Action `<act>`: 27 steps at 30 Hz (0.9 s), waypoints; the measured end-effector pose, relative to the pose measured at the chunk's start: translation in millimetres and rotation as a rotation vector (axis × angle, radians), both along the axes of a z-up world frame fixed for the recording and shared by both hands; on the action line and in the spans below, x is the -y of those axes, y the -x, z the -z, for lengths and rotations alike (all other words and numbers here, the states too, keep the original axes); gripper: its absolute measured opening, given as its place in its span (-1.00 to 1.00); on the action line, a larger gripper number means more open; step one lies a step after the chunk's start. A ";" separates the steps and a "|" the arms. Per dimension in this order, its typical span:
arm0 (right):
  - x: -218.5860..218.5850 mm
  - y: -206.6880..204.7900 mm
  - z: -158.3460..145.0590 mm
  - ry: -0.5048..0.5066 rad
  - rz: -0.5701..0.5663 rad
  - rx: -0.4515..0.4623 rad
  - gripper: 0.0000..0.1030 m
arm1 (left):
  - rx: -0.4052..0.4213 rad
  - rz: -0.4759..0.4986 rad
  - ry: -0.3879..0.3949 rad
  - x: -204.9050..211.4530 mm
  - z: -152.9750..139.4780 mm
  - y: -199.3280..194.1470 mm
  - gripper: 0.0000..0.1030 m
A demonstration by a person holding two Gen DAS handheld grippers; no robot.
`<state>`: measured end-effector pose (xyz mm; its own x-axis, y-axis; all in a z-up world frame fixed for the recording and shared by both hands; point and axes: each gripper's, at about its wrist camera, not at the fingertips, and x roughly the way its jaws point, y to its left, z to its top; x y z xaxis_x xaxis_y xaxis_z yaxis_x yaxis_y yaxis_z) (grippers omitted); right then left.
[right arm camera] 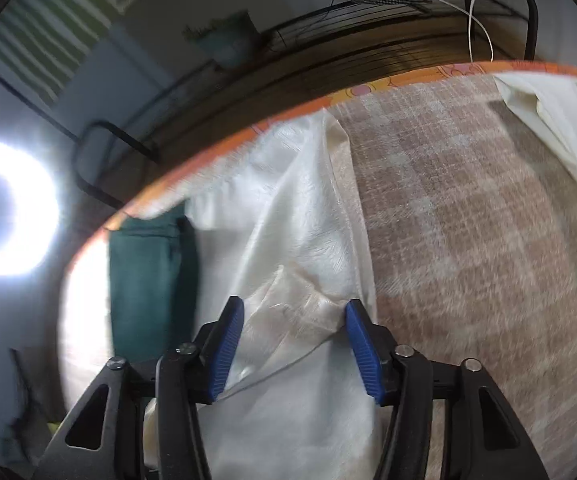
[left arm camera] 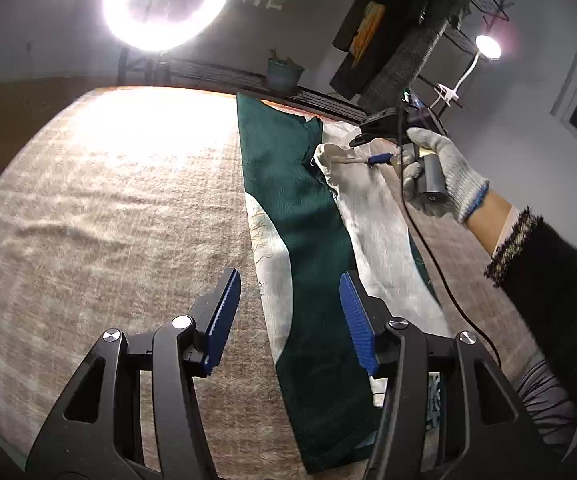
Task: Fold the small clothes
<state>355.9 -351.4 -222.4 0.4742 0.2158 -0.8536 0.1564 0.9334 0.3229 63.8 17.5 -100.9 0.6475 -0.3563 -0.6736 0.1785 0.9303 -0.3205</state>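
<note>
Lying flat, green-and-white garment (left arm camera: 308, 240), left claw (left arm camera: 288, 312) spread, no legible writing

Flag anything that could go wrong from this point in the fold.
1. The right gripper is open over the white fabric; closing there may pinch only the top layer and leave the green garment behind.
2. Its cable trails across the fabric and might drag the edge.
3. The left gripper is open and pins nothing, so a pull could slide the garment.

The left gripper (left arm camera: 290, 312) is held with blue pads spread wide, and the right gripper (right arm camera: 294, 340), gripped by a gloved right hand (left arm camera: 438, 172), is likewise spread.
</note>
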 end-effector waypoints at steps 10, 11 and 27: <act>-14.7 2.7 -49.9 0.102 -0.133 0.133 -1.00 | -0.003 0.028 0.049 1.2 0.0 -6.8 0.01; -17.0 2.4 -54.8 0.103 -0.143 0.146 -1.00 | -0.004 0.033 0.052 1.9 -0.2 -6.7 0.01; -46.9 -27.0 -12.5 0.288 -0.210 0.011 -0.87 | -0.027 0.055 0.097 1.7 -0.2 -10.4 0.01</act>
<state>382.9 -304.5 -209.8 0.4548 0.0605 -0.8885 -0.0506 0.9978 0.0421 74.2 15.8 -100.7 0.6069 -0.4557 -0.6512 0.2188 0.8834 -0.4143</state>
